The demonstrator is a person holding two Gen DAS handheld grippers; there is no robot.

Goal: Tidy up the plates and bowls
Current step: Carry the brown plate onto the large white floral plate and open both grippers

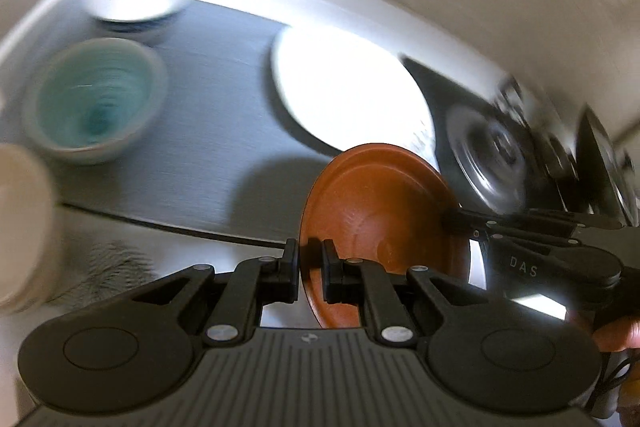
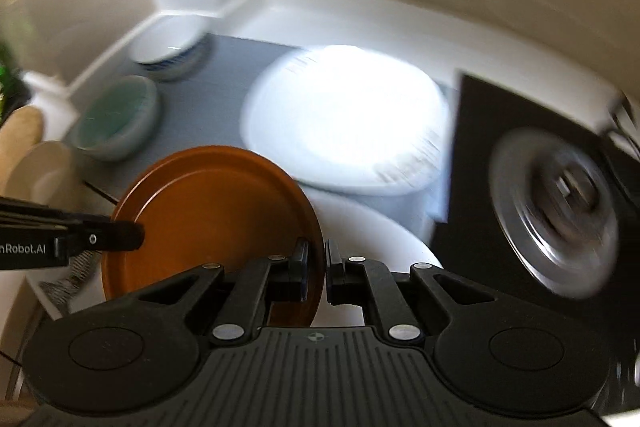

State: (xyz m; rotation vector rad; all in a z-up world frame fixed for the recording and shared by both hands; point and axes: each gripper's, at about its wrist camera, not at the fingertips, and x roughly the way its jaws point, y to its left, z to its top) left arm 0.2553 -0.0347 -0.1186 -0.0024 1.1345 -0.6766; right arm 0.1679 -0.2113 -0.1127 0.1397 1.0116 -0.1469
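**Ana:** Grippers first, since they're nearest. Left gripper (image 1: 311, 273) is pinched narrow over one rim of the brown plate (image 1: 384, 223), and right gripper (image 2: 316, 273) is clamped on the opposite rim, so both carry it in the air, tilted on edge.

**Ben:** Where does that leave the job?

**Ana:** Partway, I'd judge. The brown plate isn't set down anywhere yet. Just past it, on the grey mat (image 1: 208, 131), lies a large white plate (image 2: 344, 119), flat and unoccupied as far as the glare and blur allow.

**Ben:** And the bowls?

**Ana:** A teal bowl (image 1: 94, 103) stands alone to the left. Farther back in the corner a white bowl (image 2: 170, 41) sits on what looks like blue-patterned dishes, so that bit seems stacked. The teal bowl and both plates look unsorted.
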